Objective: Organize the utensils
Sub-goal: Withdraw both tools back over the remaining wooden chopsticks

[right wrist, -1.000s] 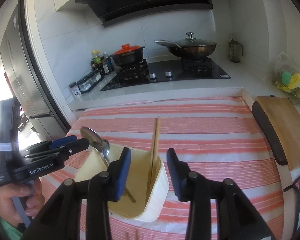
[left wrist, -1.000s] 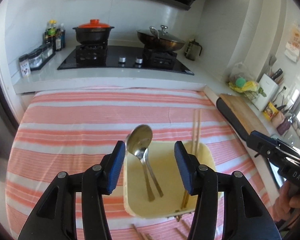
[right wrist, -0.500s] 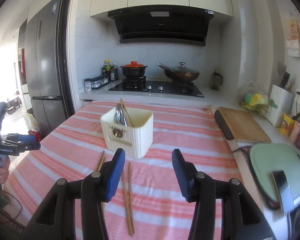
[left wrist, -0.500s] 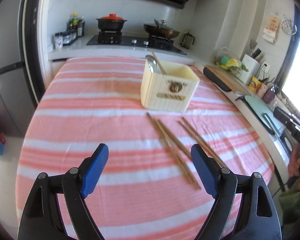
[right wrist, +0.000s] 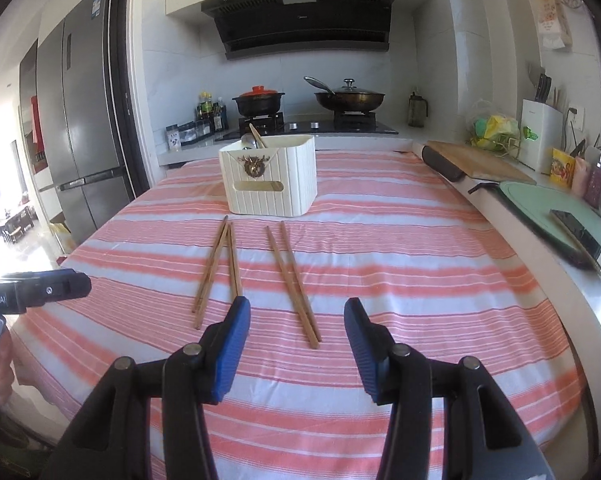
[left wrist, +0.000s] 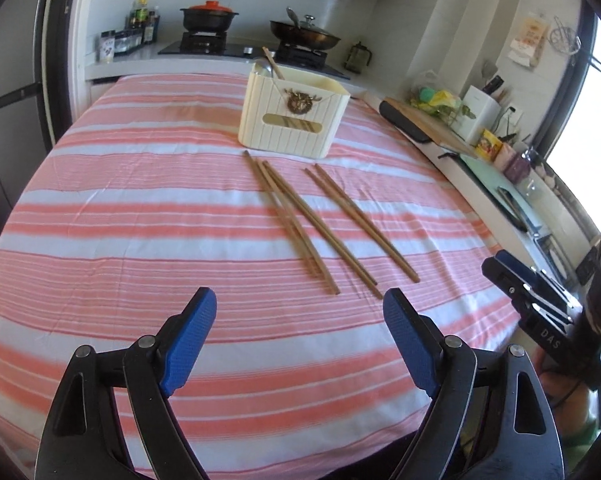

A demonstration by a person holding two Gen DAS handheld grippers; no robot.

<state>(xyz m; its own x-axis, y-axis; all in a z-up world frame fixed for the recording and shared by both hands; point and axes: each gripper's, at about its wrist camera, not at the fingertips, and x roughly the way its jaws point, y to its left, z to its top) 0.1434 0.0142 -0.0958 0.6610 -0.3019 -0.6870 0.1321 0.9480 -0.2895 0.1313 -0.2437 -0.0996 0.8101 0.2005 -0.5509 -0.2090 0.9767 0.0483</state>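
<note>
A cream utensil holder stands on the striped cloth, also in the right wrist view; a spoon and a chopstick lean in it. Several wooden chopsticks lie loose in front of it, in a left group and a right pair. My left gripper is open and empty, near the table's front edge, short of the chopsticks. My right gripper is open and empty, just before the right pair's near ends.
The pink striped tablecloth covers the table. A counter on the right holds a wooden cutting board, a green board with a knife, and a white knife block. A stove with pots is behind.
Both grippers have pulled back from above the holder to the table's near edge. The left gripper's jaws have spread wider. The loose chopsticks now lie in full view.
</note>
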